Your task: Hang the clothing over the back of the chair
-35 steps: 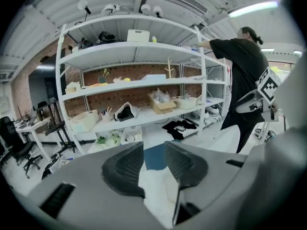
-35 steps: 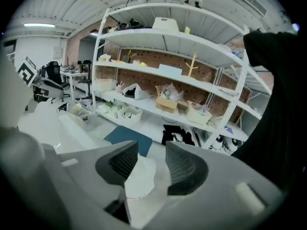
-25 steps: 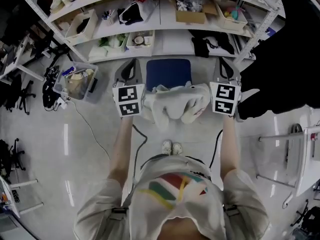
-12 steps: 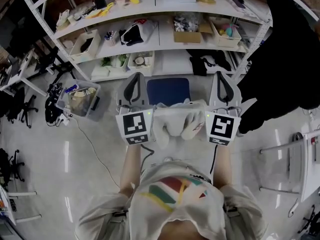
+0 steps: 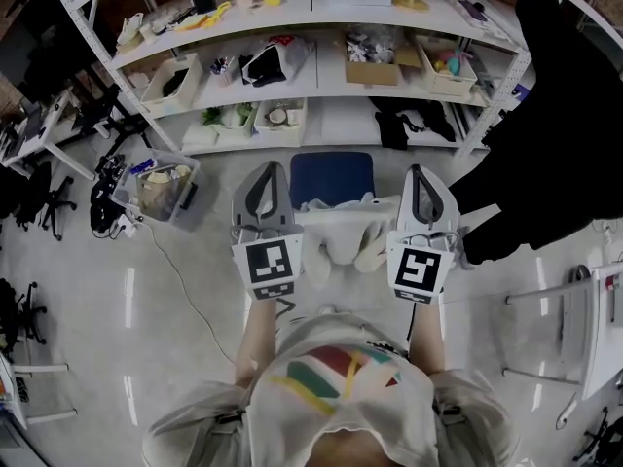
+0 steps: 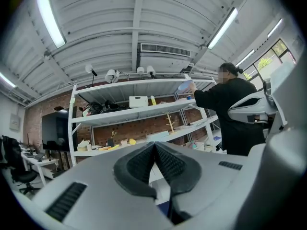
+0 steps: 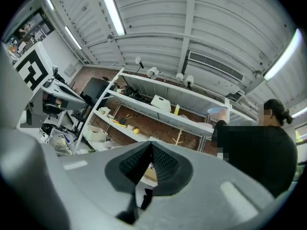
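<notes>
White short-sleeved shirt (image 5: pixel 341 397) with red, green, yellow stripes. Grey left gripper (image 5: pixel 268 167) and right gripper (image 5: pixel 417 171), black ribbed pads (image 6: pixel 136 164), black-and-white marker cubes (image 5: pixel 269 264).

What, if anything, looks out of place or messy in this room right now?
A black garment is slumped over the front edge of the lower shelf and partly hangs off it. A clear bin full of odds and ends sits on the floor beside the shelving. Nothing looks spilled or broken.

No legible text, brand or no. anywhere: the cube (image 5: pixel 270 263) on the left hand-held gripper (image 5: pixel 266 170) and the one on the right hand-held gripper (image 5: pixel 421 172) carry only black-and-white square markers (image 5: pixel 419 272), no letters, & shelf (image 5: pixel 336 120) items are too small to read.
</notes>
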A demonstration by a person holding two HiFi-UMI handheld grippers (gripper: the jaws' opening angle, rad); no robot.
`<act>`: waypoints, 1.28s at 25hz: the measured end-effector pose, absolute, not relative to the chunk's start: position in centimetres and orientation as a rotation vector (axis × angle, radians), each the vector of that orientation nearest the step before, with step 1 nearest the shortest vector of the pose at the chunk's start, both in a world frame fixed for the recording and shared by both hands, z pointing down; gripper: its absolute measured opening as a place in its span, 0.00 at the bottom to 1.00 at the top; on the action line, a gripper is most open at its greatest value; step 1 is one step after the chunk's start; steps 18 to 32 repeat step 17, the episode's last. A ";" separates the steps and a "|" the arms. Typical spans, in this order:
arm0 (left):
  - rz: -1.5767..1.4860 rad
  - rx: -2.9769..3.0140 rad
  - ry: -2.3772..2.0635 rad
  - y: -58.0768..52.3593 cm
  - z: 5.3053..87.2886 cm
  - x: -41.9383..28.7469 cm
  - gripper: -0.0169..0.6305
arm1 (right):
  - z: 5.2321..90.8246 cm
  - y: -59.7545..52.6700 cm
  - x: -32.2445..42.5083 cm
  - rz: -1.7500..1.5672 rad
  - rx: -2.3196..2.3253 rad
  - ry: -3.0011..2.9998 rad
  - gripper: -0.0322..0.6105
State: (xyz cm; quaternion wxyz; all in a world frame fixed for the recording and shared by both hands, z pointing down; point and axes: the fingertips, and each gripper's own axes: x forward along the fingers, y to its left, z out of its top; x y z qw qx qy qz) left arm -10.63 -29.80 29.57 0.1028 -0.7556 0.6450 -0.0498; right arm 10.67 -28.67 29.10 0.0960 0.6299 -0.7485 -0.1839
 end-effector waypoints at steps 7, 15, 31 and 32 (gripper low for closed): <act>-0.156 -2.233 1.914 -29.4 30.2 -11.3 0.05 | 29.8 -28.5 10.3 -0.522 1.844 -2.224 0.06; -0.138 -2.218 1.913 -29.3 29.7 -11.7 0.05 | 30.1 -28.3 10.1 -0.501 1.831 -2.231 0.06; -0.134 -2.220 1.914 -29.2 29.9 -11.7 0.05 | 30.4 -28.2 10.1 -0.486 1.830 -2.236 0.06; -0.134 -2.220 1.914 -29.2 29.9 -11.7 0.05 | 30.4 -28.2 10.1 -0.486 1.830 -2.236 0.06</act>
